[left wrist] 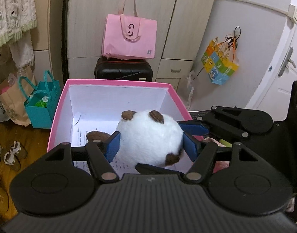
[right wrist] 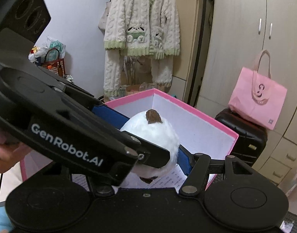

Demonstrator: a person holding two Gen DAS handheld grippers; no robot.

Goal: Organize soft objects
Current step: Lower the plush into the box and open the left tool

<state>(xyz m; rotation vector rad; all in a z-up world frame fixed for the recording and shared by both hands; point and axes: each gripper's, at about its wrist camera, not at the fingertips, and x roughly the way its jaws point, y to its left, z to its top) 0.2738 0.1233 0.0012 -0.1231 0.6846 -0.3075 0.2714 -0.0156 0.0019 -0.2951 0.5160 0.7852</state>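
White and fluffy, one plush toy (left wrist: 150,137) with brown patches hung over the single pink box (left wrist: 117,82) in the left wrist view, clamped between the two blue pads (left wrist: 113,145) of the left gripper (left wrist: 151,146), while the right gripper (left wrist: 189,130) pressed a pad against its side. From the right wrist, the same toy (right wrist: 160,136) sat above the box (right wrist: 189,106), the right gripper (right wrist: 148,153) about half spread and grasping it alongside the left gripper (right wrist: 117,120).

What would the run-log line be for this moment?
held: round white plush toy with brown ears | by: left hand-held gripper and right hand-held gripper, both clamped | where: above open pink cardboard box
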